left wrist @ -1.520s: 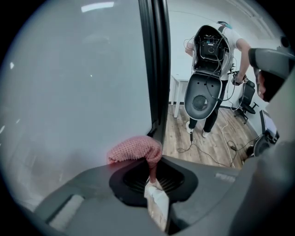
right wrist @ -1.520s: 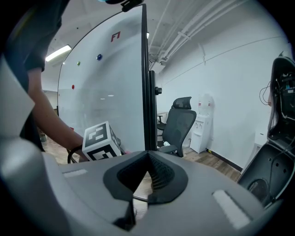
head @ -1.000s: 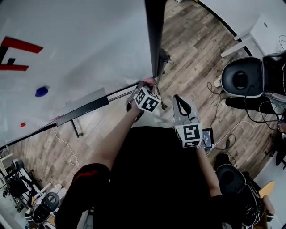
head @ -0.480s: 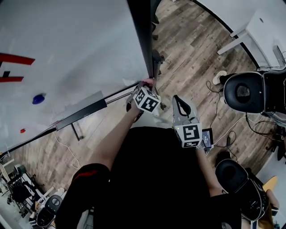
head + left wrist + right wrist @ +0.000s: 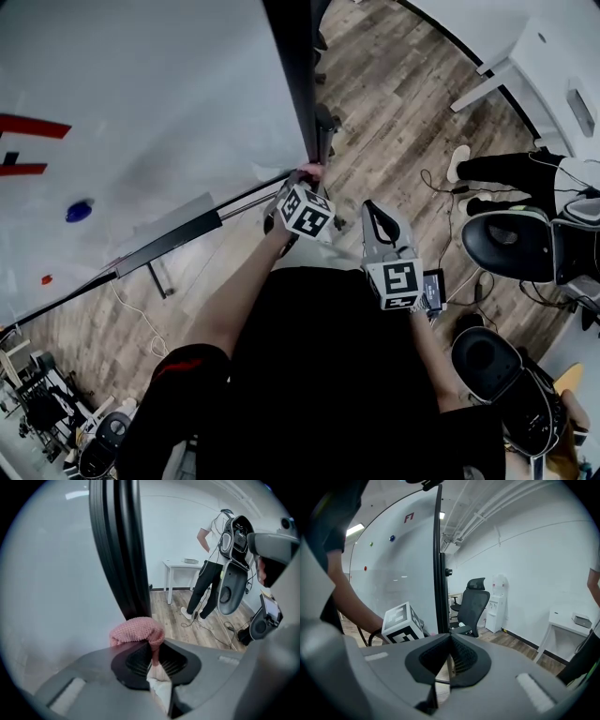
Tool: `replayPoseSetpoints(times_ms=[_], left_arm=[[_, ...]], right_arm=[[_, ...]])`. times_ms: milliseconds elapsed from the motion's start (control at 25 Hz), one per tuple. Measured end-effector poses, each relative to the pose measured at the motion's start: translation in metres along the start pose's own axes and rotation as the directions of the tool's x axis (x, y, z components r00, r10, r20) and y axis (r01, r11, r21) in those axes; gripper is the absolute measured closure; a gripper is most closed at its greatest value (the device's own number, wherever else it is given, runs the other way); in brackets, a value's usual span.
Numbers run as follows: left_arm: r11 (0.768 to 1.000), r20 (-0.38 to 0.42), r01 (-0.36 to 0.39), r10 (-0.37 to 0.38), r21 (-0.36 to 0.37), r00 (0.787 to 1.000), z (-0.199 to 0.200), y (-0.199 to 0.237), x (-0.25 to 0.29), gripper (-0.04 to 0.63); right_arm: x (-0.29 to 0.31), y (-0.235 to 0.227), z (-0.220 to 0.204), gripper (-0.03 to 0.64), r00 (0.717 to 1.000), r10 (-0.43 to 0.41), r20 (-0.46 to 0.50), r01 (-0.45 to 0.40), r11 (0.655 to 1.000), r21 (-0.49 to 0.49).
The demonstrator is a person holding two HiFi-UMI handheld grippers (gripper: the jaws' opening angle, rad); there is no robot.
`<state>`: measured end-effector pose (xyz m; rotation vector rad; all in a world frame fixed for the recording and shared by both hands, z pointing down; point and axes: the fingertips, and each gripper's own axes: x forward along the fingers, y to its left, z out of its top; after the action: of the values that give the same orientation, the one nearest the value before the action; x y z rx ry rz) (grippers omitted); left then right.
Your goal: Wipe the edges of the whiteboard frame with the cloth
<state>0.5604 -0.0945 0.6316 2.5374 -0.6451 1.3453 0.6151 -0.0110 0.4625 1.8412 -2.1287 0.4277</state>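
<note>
1. The left gripper point(image 5: 303, 178) reaches to the lower corner of the whiteboard frame point(image 5: 296, 84), where the black upright edge meets the bottom rail.
2. Its fingers point(image 5: 135, 660) are clamped on the pink cloth point(image 5: 137, 630). A knitted wad bulges out ahead of the tips, and a paler fold trails back between them.
3. The cloth sits right at the foot of the black upright and looks to be touching it (the contact itself is hidden behind the wad).
4. The right gripper point(image 5: 377, 212) hangs beside the left one, nearer the person's body and clear of the frame. Its fingers point(image 5: 461, 660) are together with nothing between them.
5. The whiteboard point(image 5: 150, 84) carries red markings point(image 5: 34, 126) and a small blue magnet point(image 5: 79, 210).
6. Past the frame, over the wooden floor point(image 5: 394, 103), the left gripper view shows a person point(image 5: 208, 581) standing by a white table point(image 5: 180, 566).
7. The right gripper view shows a black office chair point(image 5: 472, 603) behind the frame.
</note>
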Motion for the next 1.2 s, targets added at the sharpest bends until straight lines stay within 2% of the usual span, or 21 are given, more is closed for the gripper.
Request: replayPoseSetpoints(times_ms=[400, 720, 1000, 1200], left_arm=[[0.999, 0.145, 0.026, -0.021, -0.028, 0.989, 0.024, -0.005, -0.012, 0.561], [0.989, 0.210, -0.015, 0.046, -0.146, 0.977, 0.008, 0.001, -0.046, 0.561], [0.975, 0.310, -0.044, 0.112, -0.219, 0.944, 0.002, 0.007, -0.091, 0.561], [0.957, 0.374, -0.117, 0.214, -0.266, 0.903, -0.012, 0.027, -0.136, 0.560]], right_arm=[[0.020, -0.001, 0.003, 0.615, 0.998, 0.068, 0.001, -0.068, 0.997, -0.025], [0.026, 0.018, 0.005, 0.615, 0.989, 0.147, 0.004, -0.147, 0.988, -0.044], [0.032, 0.041, 0.010, 0.615, 0.972, 0.236, 0.008, -0.235, 0.970, -0.060], [0.049, 0.069, 0.015, 0.615, 0.945, 0.327, 0.026, -0.323, 0.942, -0.089]])
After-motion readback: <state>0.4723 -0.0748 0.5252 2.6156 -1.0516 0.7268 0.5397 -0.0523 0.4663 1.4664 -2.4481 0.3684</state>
